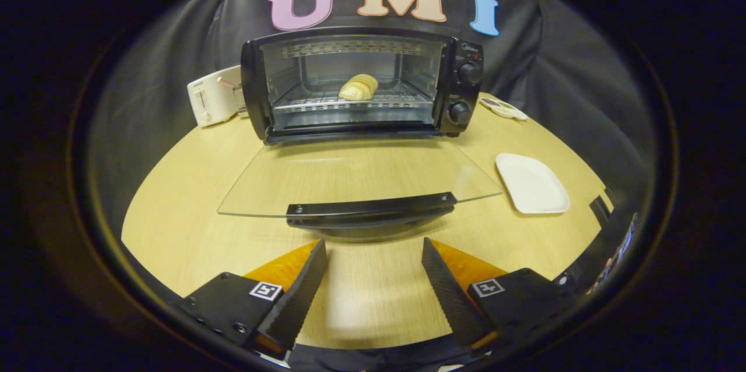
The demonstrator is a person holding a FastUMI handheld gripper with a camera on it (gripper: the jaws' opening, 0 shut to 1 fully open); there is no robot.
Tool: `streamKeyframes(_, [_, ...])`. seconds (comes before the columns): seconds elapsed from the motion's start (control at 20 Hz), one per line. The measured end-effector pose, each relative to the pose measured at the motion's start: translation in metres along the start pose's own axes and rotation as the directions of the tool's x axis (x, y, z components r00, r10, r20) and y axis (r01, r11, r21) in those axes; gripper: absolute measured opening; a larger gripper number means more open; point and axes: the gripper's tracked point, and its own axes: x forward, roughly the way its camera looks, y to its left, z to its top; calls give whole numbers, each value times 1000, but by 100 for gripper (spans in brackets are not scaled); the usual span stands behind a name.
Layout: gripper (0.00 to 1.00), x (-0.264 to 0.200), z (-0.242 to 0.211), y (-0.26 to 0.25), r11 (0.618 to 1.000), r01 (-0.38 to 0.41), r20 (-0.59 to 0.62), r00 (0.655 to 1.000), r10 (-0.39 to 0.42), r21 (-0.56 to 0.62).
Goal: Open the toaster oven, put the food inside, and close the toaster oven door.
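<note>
My gripper (373,249) hangs open and empty just short of the door handle (370,209), bread (358,87) sits on the toaster oven (361,83) rack, so I'd go under the handle's middle and lift evenly.

Claw-mounted fisheye, low over table (175,197), near, facing toaster oven (361,83).

Wooden table (175,209) — toaster oven (361,83), white toaster (213,95), white plate (531,183), small dish (504,108).

Toaster (214,95) partly behind toaster oven (361,83)
</note>
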Motion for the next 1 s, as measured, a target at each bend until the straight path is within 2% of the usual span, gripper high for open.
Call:
streamKeyframes(0.1, [100, 5, 0, 2, 1000, -26, 18, 1000, 26, 2])
streamKeyframes(0.5, [100, -1, 16, -5, 1000, -6, 43, 999, 7, -11])
streamKeyframes(0.7, [100, -14, 51, -6, 1000, 0, 139, 990, 0, 3])
streamKeyframes(1.0, [100, -4, 122, 1, 999, -27, 269, 963, 33, -26])
